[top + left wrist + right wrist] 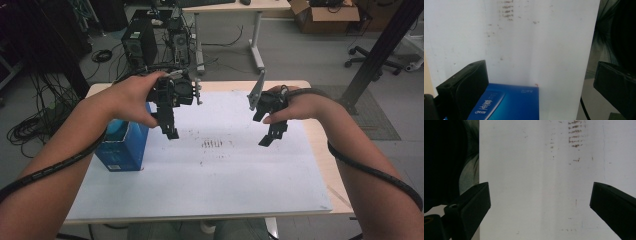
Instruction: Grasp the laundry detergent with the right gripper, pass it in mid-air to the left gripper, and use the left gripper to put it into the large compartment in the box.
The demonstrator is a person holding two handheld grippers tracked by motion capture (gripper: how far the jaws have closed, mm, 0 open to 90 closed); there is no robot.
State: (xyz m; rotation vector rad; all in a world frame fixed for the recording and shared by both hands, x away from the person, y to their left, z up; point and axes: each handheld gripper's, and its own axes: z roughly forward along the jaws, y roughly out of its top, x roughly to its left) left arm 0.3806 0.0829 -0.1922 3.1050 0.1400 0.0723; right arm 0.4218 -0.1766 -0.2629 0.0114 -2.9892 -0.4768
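Blue box (122, 147): stands at the left edge of the bench, on the white sheet, with its near corner toward the person; nothing grips it.
Box in the left gripper view (506, 103): low in the picture between the two black jaws, closer to the left-hand jaw, its top face showing white lettering too blurred to read.
Left hand-held gripper (171, 131): held above the sheet just beside the box's right side, jaws pointing down; in its own view (541, 82) the jaws stand wide apart and hold nothing.
Left hand (132, 97): wrapped around the body of the left hand-held gripper, above the box; whether it touches the box cannot be told.
Right hand-held gripper (267, 140): held over the right half of the sheet, well apart from the box, jaws tilted down and toward the middle; in its own view (540, 197) the jaws are spread wide over bare sheet, with nothing between them.
Right hand (292, 105): closed around the right hand-held gripper, with a grey three-cornered plate rising at its far side.
White sheet (220, 175): covers most of the bench top; a patch of small brown marks (214, 144) lies on it between the two hand-held grippers.
Bench (325, 160): pale wooden top showing as a strip along the right and far edges of the sheet.
Cables (380, 175): a black cable trails along each forearm toward the near edge.
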